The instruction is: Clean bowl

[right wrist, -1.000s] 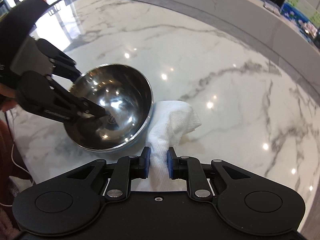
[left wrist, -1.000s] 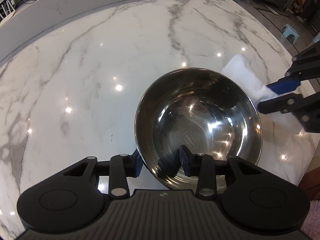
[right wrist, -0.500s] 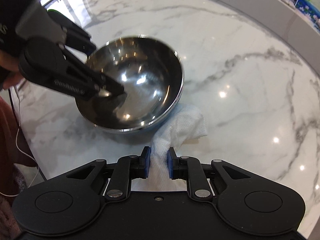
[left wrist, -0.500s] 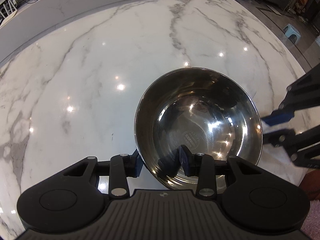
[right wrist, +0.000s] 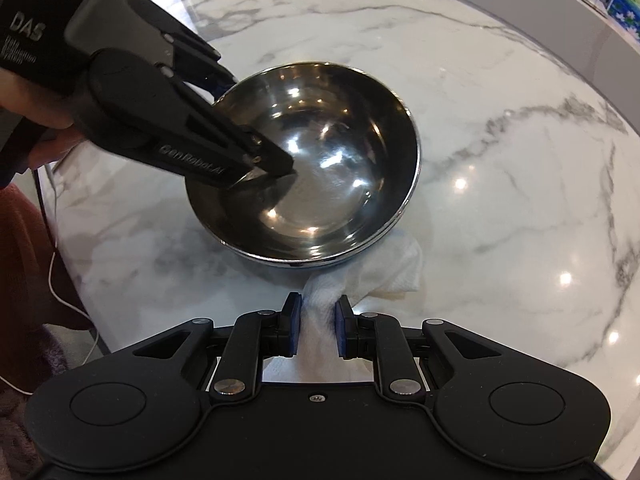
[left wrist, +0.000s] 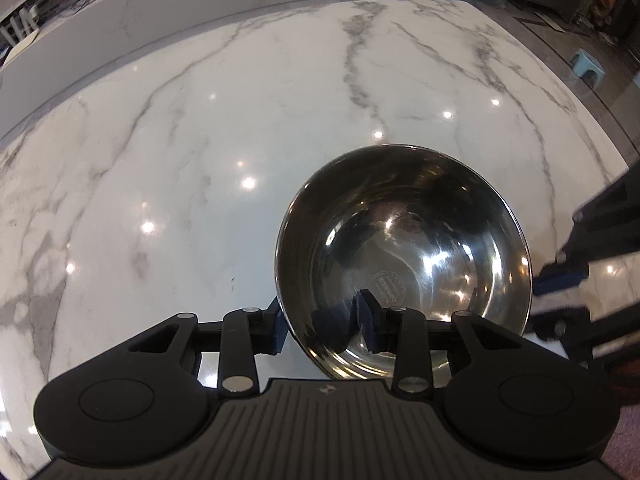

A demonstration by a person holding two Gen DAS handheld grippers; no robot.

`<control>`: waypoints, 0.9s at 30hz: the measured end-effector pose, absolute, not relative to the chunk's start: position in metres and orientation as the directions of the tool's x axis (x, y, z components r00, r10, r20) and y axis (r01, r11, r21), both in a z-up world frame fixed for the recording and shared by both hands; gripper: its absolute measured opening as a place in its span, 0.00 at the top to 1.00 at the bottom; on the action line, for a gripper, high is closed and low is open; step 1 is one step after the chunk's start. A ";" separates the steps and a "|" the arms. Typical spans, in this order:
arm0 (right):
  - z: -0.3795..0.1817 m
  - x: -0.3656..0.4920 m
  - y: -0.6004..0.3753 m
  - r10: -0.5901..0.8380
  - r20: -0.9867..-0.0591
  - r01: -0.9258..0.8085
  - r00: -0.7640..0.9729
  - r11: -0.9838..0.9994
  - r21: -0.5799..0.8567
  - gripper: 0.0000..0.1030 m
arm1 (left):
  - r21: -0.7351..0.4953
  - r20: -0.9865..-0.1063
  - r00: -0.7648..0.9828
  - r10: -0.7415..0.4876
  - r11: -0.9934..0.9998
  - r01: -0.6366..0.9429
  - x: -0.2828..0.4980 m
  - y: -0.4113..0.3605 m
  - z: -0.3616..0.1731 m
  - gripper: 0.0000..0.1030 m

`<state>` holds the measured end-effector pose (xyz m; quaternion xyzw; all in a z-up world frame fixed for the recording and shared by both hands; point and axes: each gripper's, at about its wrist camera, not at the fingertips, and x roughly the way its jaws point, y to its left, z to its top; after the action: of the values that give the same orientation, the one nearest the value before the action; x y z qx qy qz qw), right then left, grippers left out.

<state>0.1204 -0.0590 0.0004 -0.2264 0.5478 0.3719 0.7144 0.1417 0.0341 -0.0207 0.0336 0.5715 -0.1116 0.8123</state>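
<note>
The left gripper (left wrist: 324,326) points steeply down at the near rim of the steel bowl (left wrist: 404,256), one finger outside the wall and the other inside. Its jaws have just been opening with the rim between them, and whether the pads touch the wall cannot be told. A person's hand (right wrist: 36,120) holds this gripper at the left edge of the right wrist view. The bowl stands upright on the marble table (left wrist: 180,152), directly ahead of both grippers. The right gripper (right wrist: 316,330) also points steeply down, just beside the bowl's outer wall, its jaws clamped on a white cloth (right wrist: 320,344). The cloth's free end lies on the table, tucked against the bowl's base.
</note>
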 end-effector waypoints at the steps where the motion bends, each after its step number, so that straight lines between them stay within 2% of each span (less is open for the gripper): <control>1: -0.001 0.120 -0.059 0.278 -0.953 -0.778 0.122 0.623 0.082 0.85 | -0.081 -0.938 0.316 -0.144 0.975 0.205 0.141 0.036 -0.022 0.57; 7: -0.001 0.124 -0.063 0.275 -0.953 -0.768 0.129 0.635 0.080 0.85 | -0.091 -0.911 0.370 -0.183 0.963 0.253 0.132 0.037 -0.025 0.55; 13: 0.011 0.132 -0.075 0.267 -0.945 -0.760 0.186 0.649 0.034 0.85 | -0.011 -0.862 0.476 -0.171 0.947 0.320 0.122 0.042 -0.025 0.56; 20: 0.031 0.137 -0.082 0.278 -0.929 -0.765 0.243 0.644 -0.007 0.85 | -0.073 -0.827 0.507 -0.241 0.942 0.328 0.114 0.051 -0.016 0.56; 25: 0.038 0.141 -0.082 0.291 -0.916 -0.771 0.276 0.636 -0.031 0.85 | -0.104 -0.840 0.484 -0.245 0.949 0.299 0.114 0.054 -0.012 0.56; 27: 0.037 0.141 -0.080 0.299 -0.907 -0.764 0.296 0.644 -0.037 0.85 | -0.111 -0.844 0.478 -0.242 0.952 0.286 0.114 0.055 -0.012 0.62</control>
<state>0.1406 -0.0803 0.0375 -0.2412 0.4821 0.3460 0.7679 0.1139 0.0547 -0.0121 0.0224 0.4873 -0.1538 0.8593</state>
